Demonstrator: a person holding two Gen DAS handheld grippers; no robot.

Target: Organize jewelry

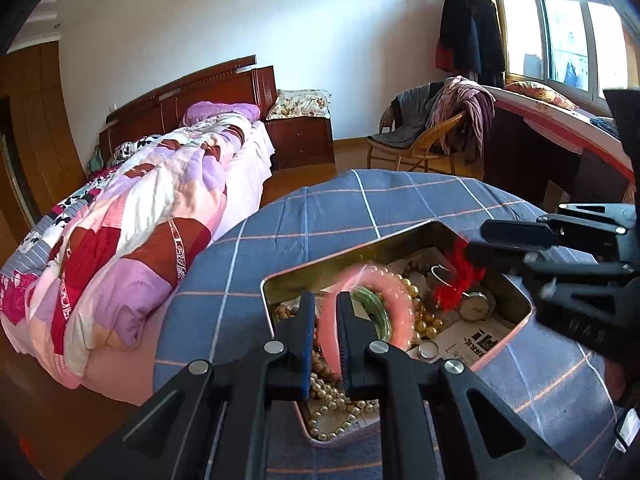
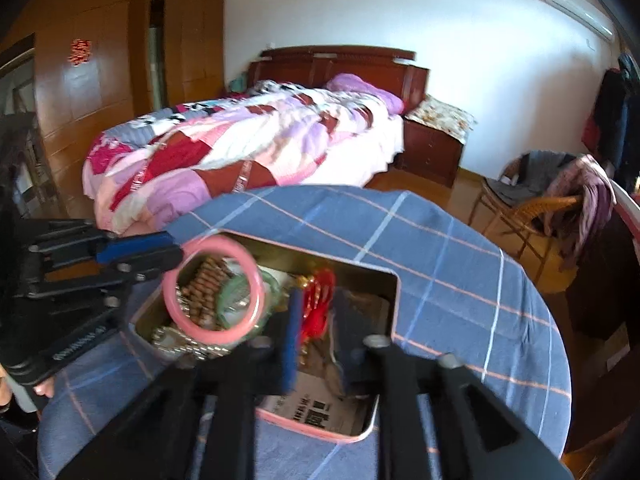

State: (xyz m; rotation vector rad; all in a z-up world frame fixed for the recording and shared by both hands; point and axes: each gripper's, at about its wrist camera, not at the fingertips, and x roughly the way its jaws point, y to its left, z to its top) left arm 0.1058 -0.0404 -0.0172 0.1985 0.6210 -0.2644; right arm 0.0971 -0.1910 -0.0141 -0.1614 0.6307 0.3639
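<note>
The left gripper point(image 1: 325, 312) has its two fingers close together, and the pink bangle point(image 1: 376, 300) sits between them. It looks like the fingers pinch the near edge of the ring, but the picture is blurry there, so I cannot be sure how tight the hold is. In the right wrist view, the pink bangle point(image 2: 214, 288) hangs up in the air over the left part of the tin box point(image 2: 394, 280), with its round hole facing that camera, so the ring stands up and is not flat. The right gripper point(image 2: 316, 320) has its fingers partly apart, with a gap between them. The red tassel thing point(image 2: 318, 304) shows in that gap, lower down in the box, and I cannot tell if the fingers touch it. The box sits on the blue checked cloth point(image 1: 320, 208) and is full of pearl beads point(image 1: 340, 404), a green bangle point(image 1: 374, 300) and a small round watch point(image 1: 476, 304). The left hand is the one right at the pink bangle; the right one is just beside it, over the red tassel. I think the next move is to lift the pink ring clear of the box, pulling it up and away from the beads so nothing catches.
</note>
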